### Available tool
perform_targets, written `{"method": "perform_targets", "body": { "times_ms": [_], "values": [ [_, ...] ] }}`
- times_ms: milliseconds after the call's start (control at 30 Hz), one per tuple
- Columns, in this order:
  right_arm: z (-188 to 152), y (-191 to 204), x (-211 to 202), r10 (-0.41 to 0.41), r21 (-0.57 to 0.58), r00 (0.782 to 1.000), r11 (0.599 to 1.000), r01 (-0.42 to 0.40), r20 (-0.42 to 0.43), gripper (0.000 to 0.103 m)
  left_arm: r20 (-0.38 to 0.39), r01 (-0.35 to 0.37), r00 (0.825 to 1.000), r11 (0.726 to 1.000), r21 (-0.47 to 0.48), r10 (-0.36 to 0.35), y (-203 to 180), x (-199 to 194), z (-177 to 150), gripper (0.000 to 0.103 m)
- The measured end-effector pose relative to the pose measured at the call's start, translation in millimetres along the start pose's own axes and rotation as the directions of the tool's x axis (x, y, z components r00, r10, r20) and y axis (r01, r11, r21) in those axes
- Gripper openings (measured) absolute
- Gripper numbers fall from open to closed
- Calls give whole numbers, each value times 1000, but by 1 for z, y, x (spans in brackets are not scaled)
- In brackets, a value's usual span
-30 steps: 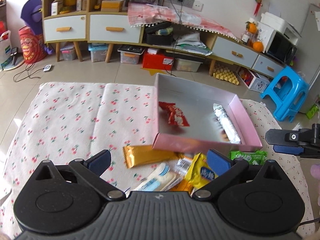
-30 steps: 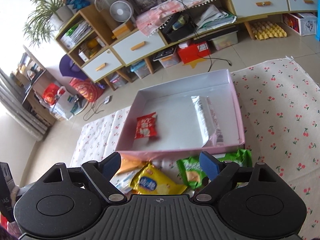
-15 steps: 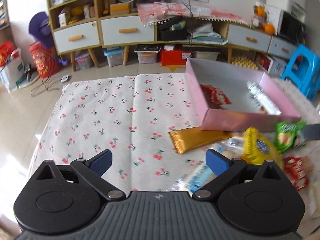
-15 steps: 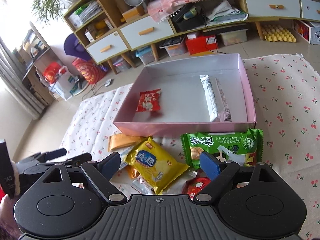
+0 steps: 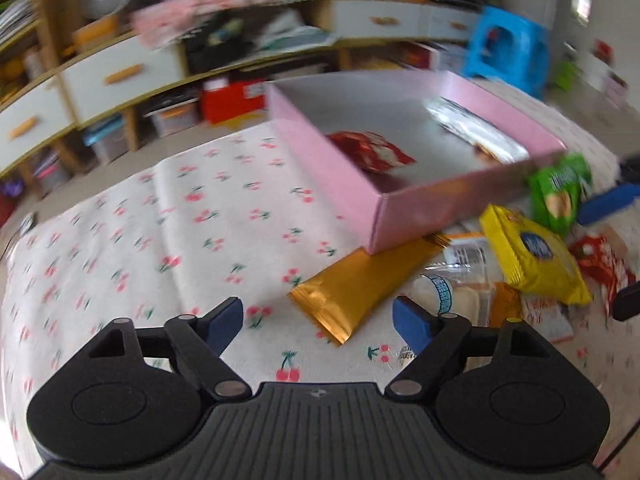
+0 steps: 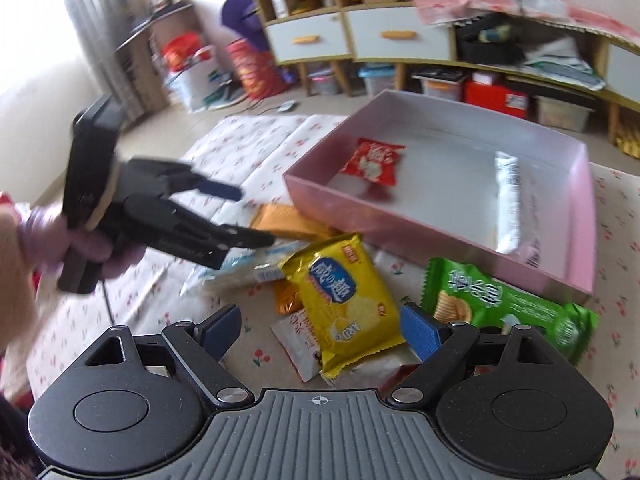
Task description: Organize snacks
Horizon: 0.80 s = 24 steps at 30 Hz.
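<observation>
Now you are at the picking-up step, with two snacks in the box and the rest still out on the cloth.

On the left, your left tool (image 5: 318, 322) hangs over the cherry cloth (image 5: 168, 216), and its jaws are closing. Nothing is pressed between them yet. The gold packet (image 5: 360, 292) lies just ahead, with its near end between the two tips and its far end tucked under the corner of the pink box (image 5: 400, 204). I think that packet is what you go for next. You need to go lower, get the tips on both sides of it, squeeze, and slide it out from under the box.

In the middle, the pink box holds a red packet (image 5: 370, 150) and a silver packet (image 5: 476, 128).

On the right, your right tool (image 6: 320, 326) is wide and holds nothing. The yellow chip bag (image 6: 346, 300) lies right between its tips, on top of the pile. The green cracker pack (image 6: 508, 304) lies just to its right, beside the box wall.

Compared with a second ago, both tools are lower and closer to the pile, the views have tipped over, and the left tool's jaws are narrower.
</observation>
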State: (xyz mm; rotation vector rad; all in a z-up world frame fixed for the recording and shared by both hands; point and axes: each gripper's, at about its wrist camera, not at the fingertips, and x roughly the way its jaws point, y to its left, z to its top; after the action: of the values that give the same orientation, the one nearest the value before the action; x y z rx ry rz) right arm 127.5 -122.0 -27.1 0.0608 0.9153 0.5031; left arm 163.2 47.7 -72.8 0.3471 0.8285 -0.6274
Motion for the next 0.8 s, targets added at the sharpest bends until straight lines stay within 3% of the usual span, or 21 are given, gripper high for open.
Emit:
{"method": "perform_targets", "body": {
  "times_ms": [167,333,500,633,800],
  "values": [
    [-5,-3,11,-16,-20,1000,1000,16,-7,88,7,66,998,995,77,-67,0,6,4,76],
    [-10,-1,18,-48,-43,999,998,47,-6,88,-4,129,992,986,101,-129,-2,5,5,52],
    [-14,0,22,-83,-54,996,995,82,-14,88,-31,137,990,984,118,-135,-10,-4,1,39],
    [-13,0,21,-102,-56,995,993,101,-3,88,-58,158,987,978,137,-152,-21,-10,-3,38],
    [-11,2,24,-125,-67,992,990,126,8,88,-75,125,991,977,173,-113,-35,-12,0,40]
  ]
}}
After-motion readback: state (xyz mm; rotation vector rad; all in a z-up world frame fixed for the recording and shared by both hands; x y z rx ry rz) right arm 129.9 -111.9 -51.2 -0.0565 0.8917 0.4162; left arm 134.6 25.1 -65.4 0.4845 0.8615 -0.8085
